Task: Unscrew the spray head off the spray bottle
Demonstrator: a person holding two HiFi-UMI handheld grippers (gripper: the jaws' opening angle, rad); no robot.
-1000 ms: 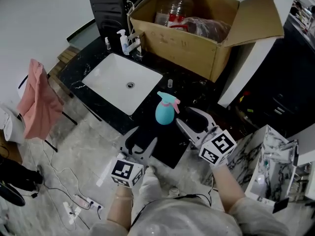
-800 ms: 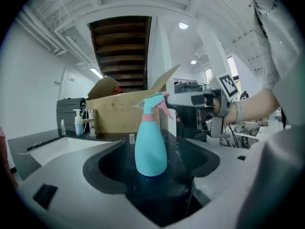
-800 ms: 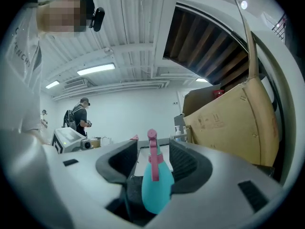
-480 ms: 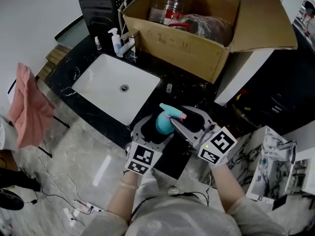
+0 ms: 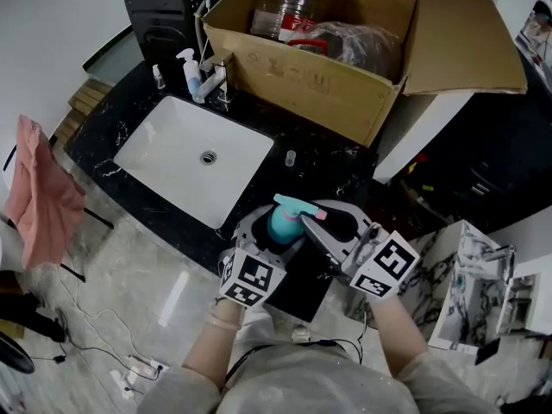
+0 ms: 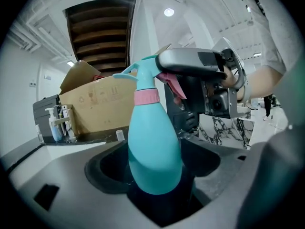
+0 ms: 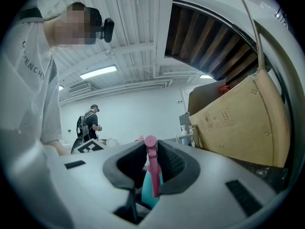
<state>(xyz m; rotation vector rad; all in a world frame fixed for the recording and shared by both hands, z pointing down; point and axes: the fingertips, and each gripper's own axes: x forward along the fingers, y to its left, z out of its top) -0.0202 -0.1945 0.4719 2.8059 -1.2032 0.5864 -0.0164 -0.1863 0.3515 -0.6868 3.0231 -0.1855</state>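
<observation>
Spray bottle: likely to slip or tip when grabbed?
The spray bottle looks smooth and rounded, so may slip or spin in a claw. Its wide base probably resists tipping. Opaque plastic hides any fill, so weight is unclear.

The teal plastic spray bottle [image 6: 153,151] and its teal spray head [image 6: 145,75] look smooth and slightly glossy. The black veined stone bench [image 5: 112,126] is polished, the brown cardboard box [image 5: 302,72] matt.

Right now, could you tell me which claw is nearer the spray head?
Right. The right claw has just been closing on the spray head; the left claw, jaws just closing slightly, stands open round the bottle below it.
</observation>
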